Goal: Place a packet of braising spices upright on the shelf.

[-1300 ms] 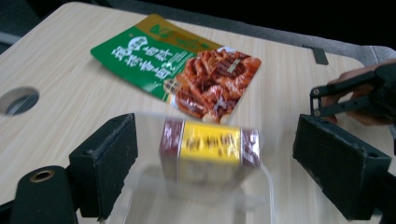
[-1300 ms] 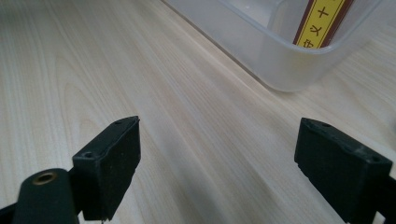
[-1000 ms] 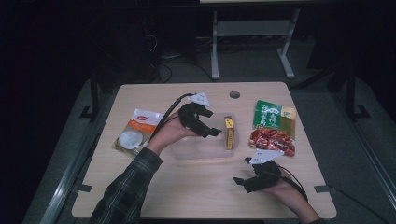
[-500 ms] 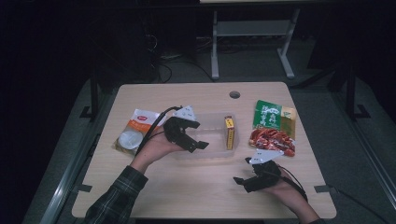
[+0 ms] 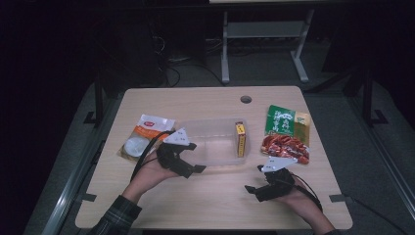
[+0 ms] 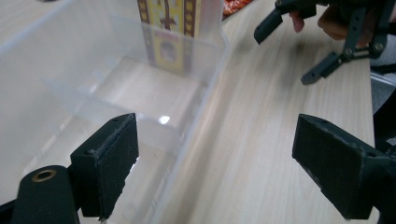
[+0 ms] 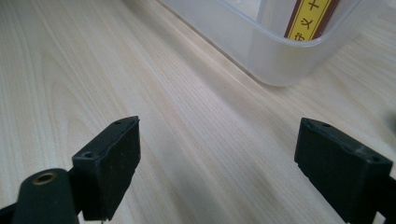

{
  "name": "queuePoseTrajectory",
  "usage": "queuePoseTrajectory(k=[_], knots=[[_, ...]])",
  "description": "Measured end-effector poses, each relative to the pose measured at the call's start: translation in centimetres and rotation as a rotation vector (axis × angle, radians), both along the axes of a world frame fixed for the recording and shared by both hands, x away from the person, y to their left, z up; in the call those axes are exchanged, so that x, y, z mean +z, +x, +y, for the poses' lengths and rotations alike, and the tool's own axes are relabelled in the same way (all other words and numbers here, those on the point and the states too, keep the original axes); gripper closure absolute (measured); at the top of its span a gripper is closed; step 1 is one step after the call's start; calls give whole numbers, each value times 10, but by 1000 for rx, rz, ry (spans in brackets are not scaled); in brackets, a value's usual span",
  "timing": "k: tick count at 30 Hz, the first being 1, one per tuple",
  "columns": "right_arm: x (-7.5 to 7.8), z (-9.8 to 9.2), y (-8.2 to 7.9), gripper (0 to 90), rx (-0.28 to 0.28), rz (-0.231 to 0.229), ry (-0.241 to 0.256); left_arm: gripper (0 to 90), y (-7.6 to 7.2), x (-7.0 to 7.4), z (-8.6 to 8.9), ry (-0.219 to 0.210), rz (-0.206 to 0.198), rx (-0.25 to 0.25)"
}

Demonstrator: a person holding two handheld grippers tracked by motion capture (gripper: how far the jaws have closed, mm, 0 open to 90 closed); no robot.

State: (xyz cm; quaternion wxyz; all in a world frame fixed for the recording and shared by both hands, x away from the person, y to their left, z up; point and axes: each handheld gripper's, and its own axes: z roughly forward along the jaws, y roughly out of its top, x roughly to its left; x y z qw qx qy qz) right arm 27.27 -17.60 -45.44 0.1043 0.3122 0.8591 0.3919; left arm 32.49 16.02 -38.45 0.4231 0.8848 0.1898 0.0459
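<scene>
So the clear plastic bin [image 5: 215, 142] sits mid-tabletop [image 5: 210, 205] with a yellow box [image 5: 240, 139] standing at its right end, the left gripper [image 5: 188, 159] gaping over its near-left rim and the right gripper [image 5: 254, 188] spread wide just off its near-right corner, and I'd guess it's light, slick and flexy, so pinch the rim.

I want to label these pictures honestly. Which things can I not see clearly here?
- Yellow box: top cut off by the upper edge in the left gripper view; print too small in the high view.
- Green packet: lettering too small, high view.
- White pouch: partly covered by the left gripper and its cable.
</scene>
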Motion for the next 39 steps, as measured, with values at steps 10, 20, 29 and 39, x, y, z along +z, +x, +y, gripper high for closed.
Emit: queuePoseTrajectory(k=[10,20,29,39], knots=[[0,-1,1,119,-4,27,-32,140,-31,-23,35,-14,-3,70],[7,-7,3,222,-24,73,-15,147,-60,-44,67,-29,12,164],[18,-14,17,598,-91,50,18,148,-66,-53,73,-12,29,162],[22,-38,43,896,-152,49,48,155,-61,-55,73,-3,23,161]])
